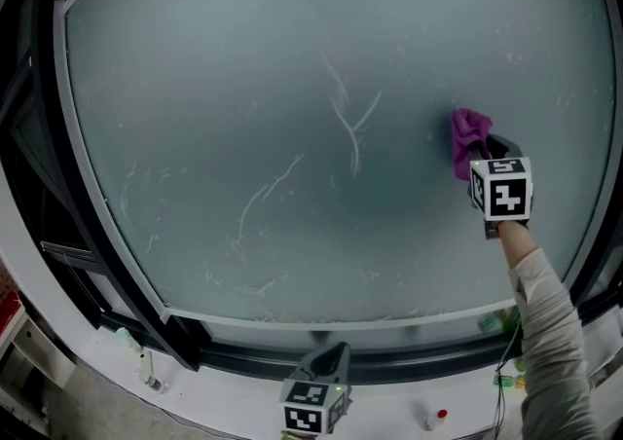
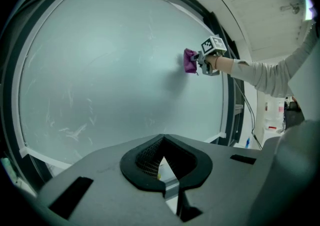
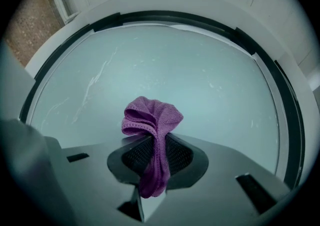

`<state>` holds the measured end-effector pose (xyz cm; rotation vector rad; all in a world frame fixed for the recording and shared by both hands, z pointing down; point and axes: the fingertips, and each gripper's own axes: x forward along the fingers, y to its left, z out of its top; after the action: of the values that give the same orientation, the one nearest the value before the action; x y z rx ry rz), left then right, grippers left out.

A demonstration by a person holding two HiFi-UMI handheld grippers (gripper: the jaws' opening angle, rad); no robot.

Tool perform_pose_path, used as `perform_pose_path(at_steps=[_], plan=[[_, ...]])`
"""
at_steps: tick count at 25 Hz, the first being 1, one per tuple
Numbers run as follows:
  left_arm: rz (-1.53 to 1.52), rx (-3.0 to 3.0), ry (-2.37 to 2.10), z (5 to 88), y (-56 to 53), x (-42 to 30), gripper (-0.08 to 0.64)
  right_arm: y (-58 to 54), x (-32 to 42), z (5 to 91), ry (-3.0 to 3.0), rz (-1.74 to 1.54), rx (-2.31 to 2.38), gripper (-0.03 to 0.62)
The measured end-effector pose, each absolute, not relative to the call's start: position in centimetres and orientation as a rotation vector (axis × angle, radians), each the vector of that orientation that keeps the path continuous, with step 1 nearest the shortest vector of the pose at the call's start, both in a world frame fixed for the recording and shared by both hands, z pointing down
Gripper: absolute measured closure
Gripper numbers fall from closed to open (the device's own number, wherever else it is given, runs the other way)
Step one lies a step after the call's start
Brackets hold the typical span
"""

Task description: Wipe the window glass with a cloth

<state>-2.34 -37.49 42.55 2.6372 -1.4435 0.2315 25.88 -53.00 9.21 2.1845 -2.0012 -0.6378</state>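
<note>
The window glass is a big frosted pane with white streaks near its middle and lower left. My right gripper is raised at the pane's right side, shut on a purple cloth. The bunched cloth sticks out past the jaws and lies against or very close to the glass. In the left gripper view the cloth shows held at the pane. My left gripper hangs low by the sill, away from the glass, jaws together with nothing in them.
A black frame runs round the pane, with a white sill below it. On the sill stand a small bottle, a red-capped item and something green. A sleeved arm reaches up at the right.
</note>
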Motion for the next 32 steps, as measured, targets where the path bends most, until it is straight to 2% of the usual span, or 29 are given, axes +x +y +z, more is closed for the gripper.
perform_pose_path(at_steps=[13,24,32], plan=[[0.208,2.583,-1.537,42.3,-36.6,-5.7,0.555,-48.8,9.3,9.2,-2.419,-0.802,1.854,0.535],[0.181,2.428,-1.716,42.9,-35.1,-12.8,0.555,-50.3,-6.8,13.9,-2.583,-0.825,1.512,0.535],[0.177,2.335,-1.824,43.2,-34.4,-17.6,0.555,-53.3,-13.3,16.9,-2.579,-0.761,1.451,0.535]])
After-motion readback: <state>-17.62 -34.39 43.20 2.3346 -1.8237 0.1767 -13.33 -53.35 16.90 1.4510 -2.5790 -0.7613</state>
